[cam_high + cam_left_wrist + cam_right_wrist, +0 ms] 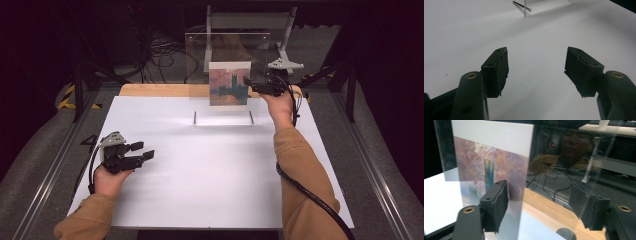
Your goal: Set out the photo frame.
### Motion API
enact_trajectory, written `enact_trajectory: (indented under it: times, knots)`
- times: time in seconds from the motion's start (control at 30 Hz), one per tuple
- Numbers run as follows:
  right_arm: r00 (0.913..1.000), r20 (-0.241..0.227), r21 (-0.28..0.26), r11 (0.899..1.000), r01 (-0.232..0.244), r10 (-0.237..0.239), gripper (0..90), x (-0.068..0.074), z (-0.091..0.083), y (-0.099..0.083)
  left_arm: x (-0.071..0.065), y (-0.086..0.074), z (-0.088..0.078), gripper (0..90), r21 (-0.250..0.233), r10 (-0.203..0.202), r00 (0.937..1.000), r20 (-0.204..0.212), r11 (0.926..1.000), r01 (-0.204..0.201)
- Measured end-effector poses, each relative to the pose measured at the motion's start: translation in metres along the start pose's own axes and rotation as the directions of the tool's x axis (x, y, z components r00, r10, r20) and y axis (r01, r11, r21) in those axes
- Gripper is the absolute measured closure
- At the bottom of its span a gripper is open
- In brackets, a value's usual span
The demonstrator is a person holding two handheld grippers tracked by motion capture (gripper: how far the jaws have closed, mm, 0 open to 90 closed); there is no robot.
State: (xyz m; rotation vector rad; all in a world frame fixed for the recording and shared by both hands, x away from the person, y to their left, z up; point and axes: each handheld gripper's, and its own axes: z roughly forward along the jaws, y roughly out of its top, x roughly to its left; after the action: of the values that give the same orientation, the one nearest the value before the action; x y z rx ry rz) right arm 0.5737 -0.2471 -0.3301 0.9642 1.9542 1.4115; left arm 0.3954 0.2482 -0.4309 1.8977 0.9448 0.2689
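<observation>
A clear acrylic frame (227, 47) stands upright at the far middle of the white table (210, 175). In it is a picture card (229, 82) of a tower under a pink and orange sky (491, 165). My right gripper (248, 84) is at the card's right edge. In the right gripper view (539, 205) one jaw is in front of the picture and the other shows through the clear pane; they are apart and press on nothing. My left gripper (142, 150) rests low at the table's left, open and empty (536, 71).
Two metal pins (195, 117) hold the frame's clear base (544, 8) on the table. A wooden strip (155, 90) runs along the far edge. Behind it stand a metal stand (250, 22) and loose cables (160, 55) on the floor.
</observation>
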Motion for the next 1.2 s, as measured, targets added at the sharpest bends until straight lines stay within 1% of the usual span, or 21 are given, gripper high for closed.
enact_trajectory:
  times: [0.2, 0.3, 0.4, 0.5, 0.53, 0.57, 0.6, 0.63, 0.73, 0.77, 0.8, 0.83, 0.87, 0.9, 0.93, 0.97, 1.0, 1.07, 1.1, 1.17, 1.2]
  knots:
    - [0.999, 0.007, -0.034, 0.998, -0.043, 0.043, 27.9, -0.009, -0.013, -0.005, 0.0, 0.001, 0.001, 35.6, 0.003, 0.011, 0.9999, 0.0, 0.9999, -0.011]
    - [0.9987, -0.017, -0.032, 0.998, -0.048, 0.048, 42.2, -0.012, -0.024, -0.011, -0.001, 0.001, 0.002, 35.6, 0.002, 0.005, 1.0, 0.005, 1.0, -0.005]
    - [0.9979, -0.048, 0.007, 0.999, -0.042, 0.043, 62.6, -0.017, -0.037, -0.022, -0.002, 0.002, 0.004, 35.6, 0.006, 0.009, 1.0, 0.004, 0.9999, -0.009]
    - [0.9965, -0.072, 0.017, 0.999, -0.041, 0.042, 73.4, -0.022, -0.045, -0.034, -0.003, 0.003, 0.004, 35.6, 0.009, 0.018, 0.9998, 0.002, 0.9998, -0.018]
    - [0.9963, -0.077, 0.02, 0.999, -0.036, 0.038, 79.7, -0.023, -0.048, -0.039, -0.004, 0.003, 0.005, 35.6, 0.01, 0.014, 0.9999, 0.005, 0.9998, -0.014]
    - [0.9963, -0.077, 0.02, 0.999, -0.036, 0.038, 79.7, -0.023, -0.048, -0.039, -0.004, 0.003, 0.005, 35.6, 0.01, 0.014, 0.9999, 0.005, 0.9998, -0.014]
    - [0.9968, -0.073, 0.034, 0.999, -0.031, 0.033, 84.6, -0.024, -0.049, -0.043, -0.004, 0.003, 0.006, 35.6, 0.01, 0.022, 0.9998, 0.002, 0.9997, -0.022]
    - [0.9972, -0.068, 0.046, 0.999, -0.027, 0.03, 89.3, -0.024, -0.05, -0.046, -0.005, 0.003, 0.007, 35.6, 0.013, 0.004, 1.0, 0.008, 0.9999, -0.004]
    - [0.9982, -0.031, 0.098, 0.994, -0.048, 0.051, 89.5, -0.028, -0.047, -0.059, -0.005, 0.003, 0.008, 35.6, 0.022, 0.016, 0.9998, 0.007, 0.9996, -0.016]
    - [0.9982, -0.019, 0.12, 0.991, -0.054, 0.057, 89.5, -0.028, -0.044, -0.065, -0.007, 0.003, 0.009, 35.6, 0.019, 0.0, 0.9999, 0.013, 0.9998, 0.0]
    - [0.9979, -0.01, 0.143, 0.988, -0.061, 0.063, 89.5, -0.029, -0.041, -0.07, -0.006, 0.003, 0.009, 35.6, 0.019, 0.001, 0.9999, 0.013, 0.9998, -0.001]
    - [0.9976, -0.01, 0.158, 0.985, -0.066, 0.069, 89.5, -0.029, -0.038, -0.074, -0.005, 0.003, 0.009, 35.6, 0.022, 0.019, 0.9998, 0.006, 0.9996, -0.019]
    - [0.9976, -0.01, 0.158, 0.985, -0.066, 0.069, 89.5, -0.029, -0.038, -0.074, -0.005, 0.003, 0.009, 35.6, 0.022, 0.019, 0.9998, 0.006, 0.9996, -0.019]
    - [0.9969, -0.009, 0.191, 0.979, -0.075, 0.078, 89.5, -0.029, -0.031, -0.083, -0.005, 0.002, 0.009, 35.6, 0.019, 0.007, 0.9999, 0.013, 0.9998, -0.008]
    - [0.9964, -0.012, 0.203, 0.976, -0.08, 0.084, 89.5, -0.029, -0.028, -0.087, -0.004, 0.002, 0.008, 35.6, 0.019, 0.018, 0.9998, 0.004, 0.9997, -0.018]
    - [0.9952, -0.016, 0.216, 0.972, -0.091, 0.097, 89.5, -0.029, -0.025, -0.091, -0.003, 0.002, 0.008, 35.6, 0.019, 0.015, 0.9999, 0.006, 0.9997, -0.015]
    - [0.9952, -0.016, 0.216, 0.972, -0.091, 0.097, 89.5, -0.029, -0.025, -0.091, -0.003, 0.002, 0.008, 35.6, 0.019, 0.015, 0.9999, 0.006, 0.9997, -0.015]
    - [0.9937, -0.024, 0.234, 0.967, -0.101, 0.11, 89.5, -0.029, -0.019, -0.099, -0.004, 0.002, 0.008, 35.6, 0.018, -0.004, 0.9999, 0.01, 0.9998, 0.004]
    - [0.9924, -0.03, 0.25, 0.962, -0.108, 0.119, 89.5, -0.028, -0.015, -0.103, -0.004, 0.002, 0.007, 35.6, 0.019, 0.005, 0.9999, 0.01, 0.9998, -0.005]
    - [0.9927, -0.04, 0.274, 0.957, -0.099, 0.114, 89.5, -0.026, -0.009, -0.108, -0.004, 0.002, 0.007, 35.6, 0.016, -0.002, 0.9999, 0.013, 0.9999, 0.002]
    - [0.9935, -0.042, 0.287, 0.954, -0.09, 0.106, 89.5, -0.025, -0.007, -0.11, -0.003, 0.002, 0.007, 35.6, 0.017, 0.012, 0.9999, 0.005, 0.9998, -0.012]
